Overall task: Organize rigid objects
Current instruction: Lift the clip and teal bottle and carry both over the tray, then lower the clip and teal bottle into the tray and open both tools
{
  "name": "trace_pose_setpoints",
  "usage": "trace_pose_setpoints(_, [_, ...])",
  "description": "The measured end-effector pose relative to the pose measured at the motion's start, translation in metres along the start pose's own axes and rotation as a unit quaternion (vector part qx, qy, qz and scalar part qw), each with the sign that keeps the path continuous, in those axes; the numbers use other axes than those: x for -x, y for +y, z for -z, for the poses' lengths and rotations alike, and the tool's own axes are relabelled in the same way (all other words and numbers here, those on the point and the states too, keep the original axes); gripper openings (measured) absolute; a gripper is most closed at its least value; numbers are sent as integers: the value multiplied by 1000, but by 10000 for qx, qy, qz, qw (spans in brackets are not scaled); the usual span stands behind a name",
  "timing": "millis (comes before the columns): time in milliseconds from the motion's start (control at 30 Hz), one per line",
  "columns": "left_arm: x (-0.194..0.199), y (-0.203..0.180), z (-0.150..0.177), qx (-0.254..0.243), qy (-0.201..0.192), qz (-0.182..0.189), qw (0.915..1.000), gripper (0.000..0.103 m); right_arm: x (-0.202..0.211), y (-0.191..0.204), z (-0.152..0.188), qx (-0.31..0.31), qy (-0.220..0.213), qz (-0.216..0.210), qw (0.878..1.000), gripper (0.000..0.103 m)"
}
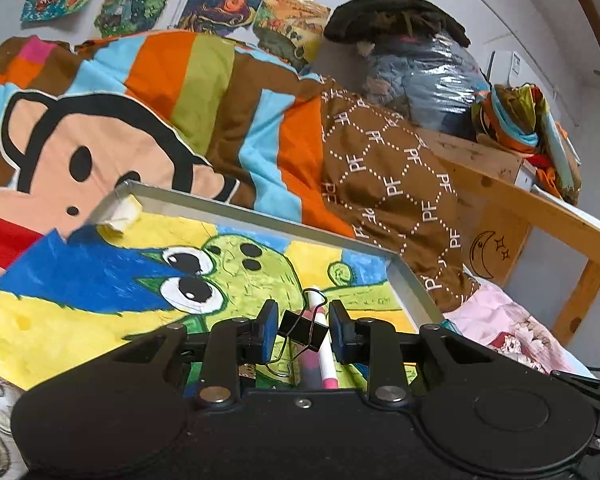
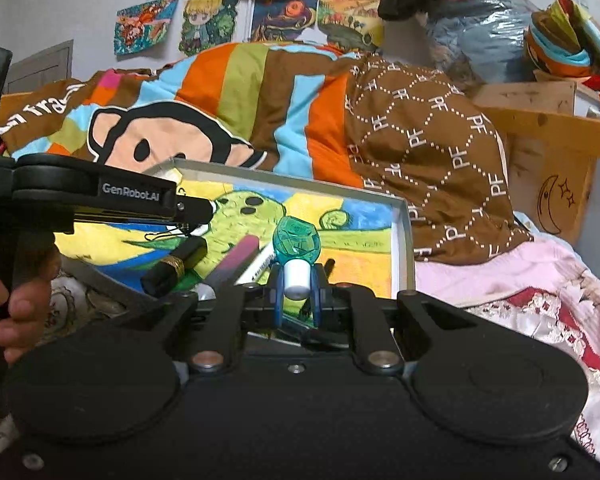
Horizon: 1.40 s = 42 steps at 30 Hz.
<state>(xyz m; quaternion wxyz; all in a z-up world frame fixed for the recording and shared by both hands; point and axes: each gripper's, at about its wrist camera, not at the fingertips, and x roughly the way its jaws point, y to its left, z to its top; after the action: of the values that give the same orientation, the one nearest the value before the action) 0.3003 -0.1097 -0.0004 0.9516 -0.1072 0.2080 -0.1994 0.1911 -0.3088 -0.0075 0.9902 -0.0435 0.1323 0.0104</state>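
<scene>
My left gripper (image 1: 303, 330) has its jaws released around a binder clip (image 1: 303, 330) over the tray (image 1: 412, 284). My right gripper (image 2: 296, 294) is clenched on a teal correction tape (image 2: 297, 246) above the same tray.

White "PF" letters repeat inside a dotted diamond lattice across the brown cloth (image 2: 432, 136), and they show again on the same cloth in the left wrist view (image 1: 388, 184). "GenRobot.AI" stands in pale print on the black arm of the left gripper (image 2: 188, 220). White script runs along the brown edge of the monkey blanket (image 2: 48, 108), too cut off to read. The white marker (image 2: 256, 264) bears dark print too small to make out.
</scene>
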Motion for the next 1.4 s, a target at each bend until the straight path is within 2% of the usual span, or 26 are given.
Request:
trace_pose_setpoints(200, [-18, -1, 9, -39, 222, 49, 9997, 29, -12, -2, 10, 4, 200, 83, 9998, 7])
trace_pose_setpoints(600, [-29, 6, 18, 53, 355, 0, 9994, 29, -21, 10, 12, 262, 366, 122, 9989, 7])
trace_pose_setpoints(1400, [-33, 9, 21, 194, 404, 91, 9990, 30, -24, 14, 8, 479, 491, 119, 9976, 8])
